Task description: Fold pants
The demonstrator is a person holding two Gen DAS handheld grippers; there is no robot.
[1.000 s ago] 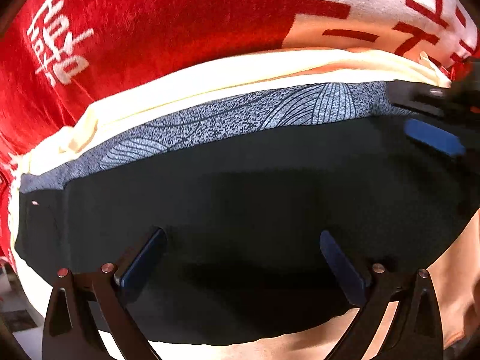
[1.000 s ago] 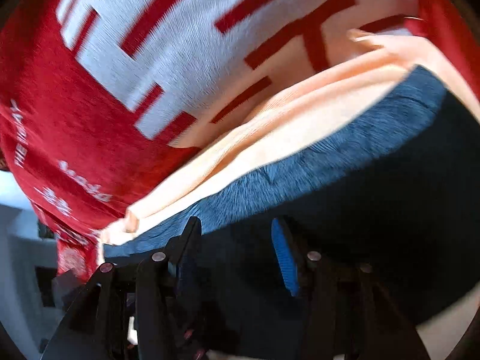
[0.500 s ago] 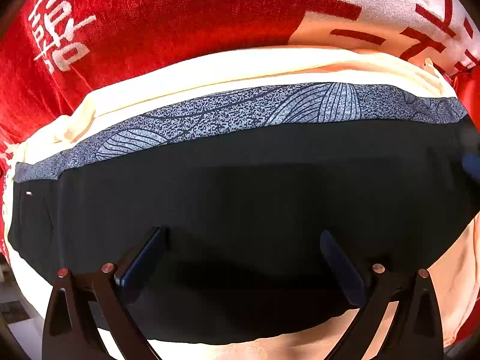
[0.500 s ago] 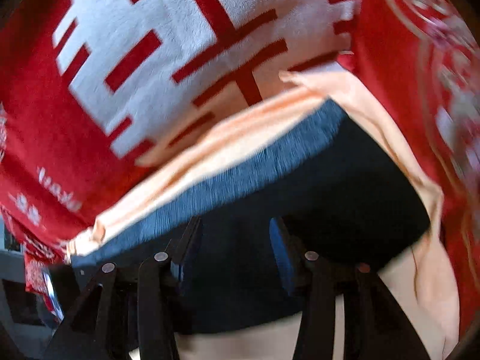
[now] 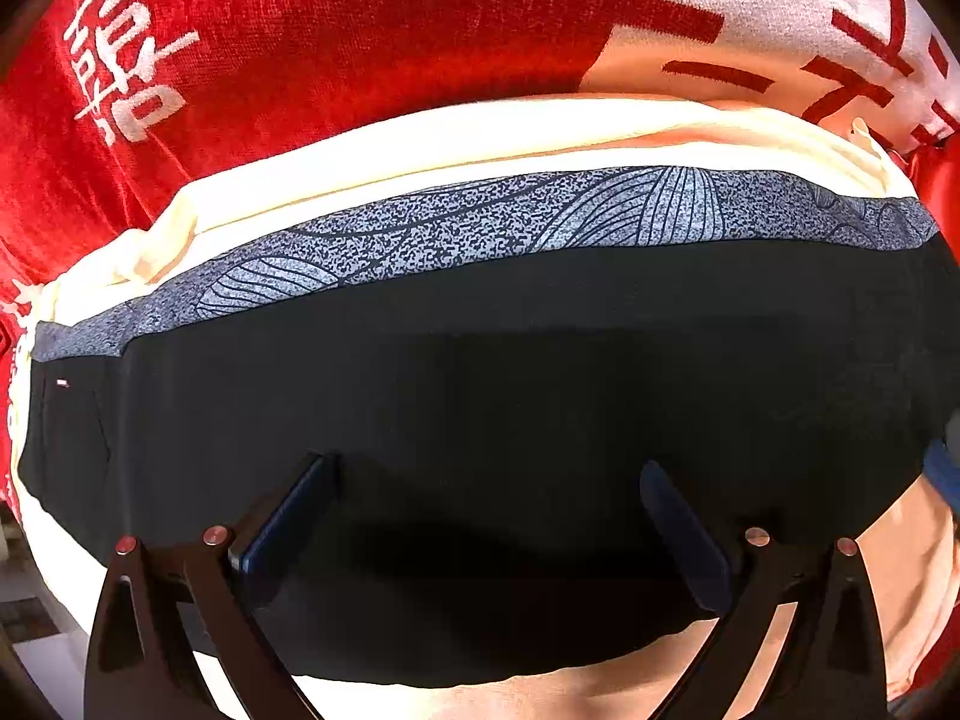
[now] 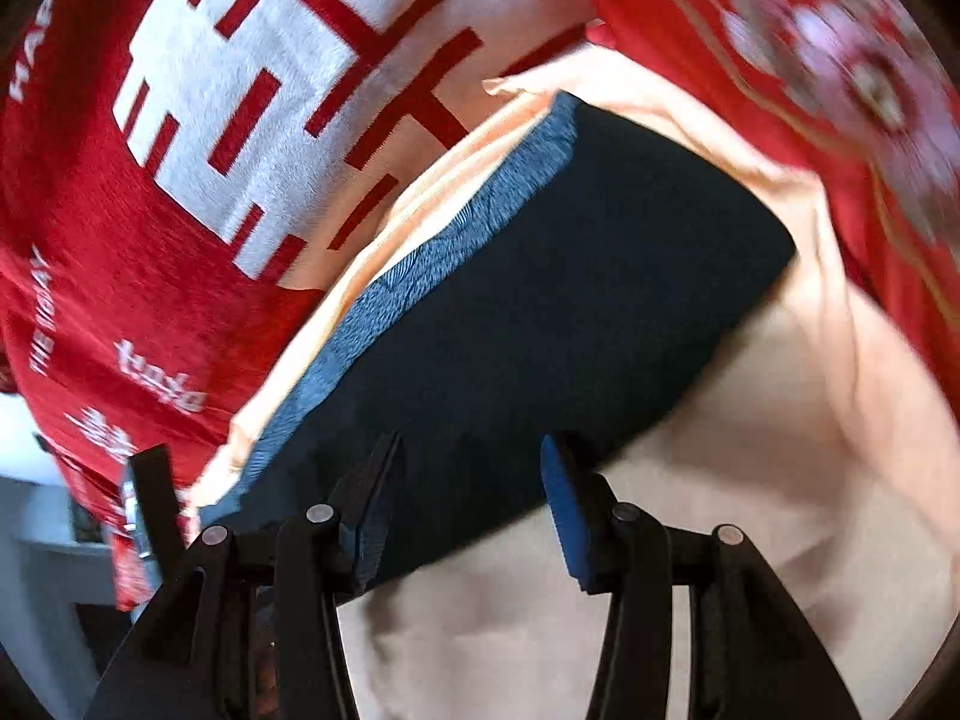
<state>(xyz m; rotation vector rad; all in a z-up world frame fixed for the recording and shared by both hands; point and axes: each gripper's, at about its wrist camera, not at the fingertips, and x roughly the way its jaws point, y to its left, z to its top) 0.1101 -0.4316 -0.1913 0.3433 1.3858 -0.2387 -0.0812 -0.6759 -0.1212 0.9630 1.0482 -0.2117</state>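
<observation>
The folded black pants [image 5: 480, 372] with a grey leaf-patterned waistband [image 5: 510, 216] lie flat on a cream cloth [image 5: 420, 138]. My left gripper [image 5: 483, 480] is open and empty, its fingers spread wide just over the pants' near part. In the right wrist view the pants [image 6: 570, 300] lie as a dark rectangle running diagonally. My right gripper [image 6: 471, 468] is open and empty over the pants' near edge, beside the cream cloth [image 6: 750, 450].
A red blanket with white characters [image 5: 300, 30] covers the surface beyond the cream cloth; it also shows in the right wrist view [image 6: 120, 240]. A patterned red fabric [image 6: 810, 60] lies at the right. The surface edge and room floor [image 6: 36, 540] show at far left.
My right gripper has pulled back to the right end of the pants and opened wider. It has left the left wrist view. My left gripper has barely moved.
</observation>
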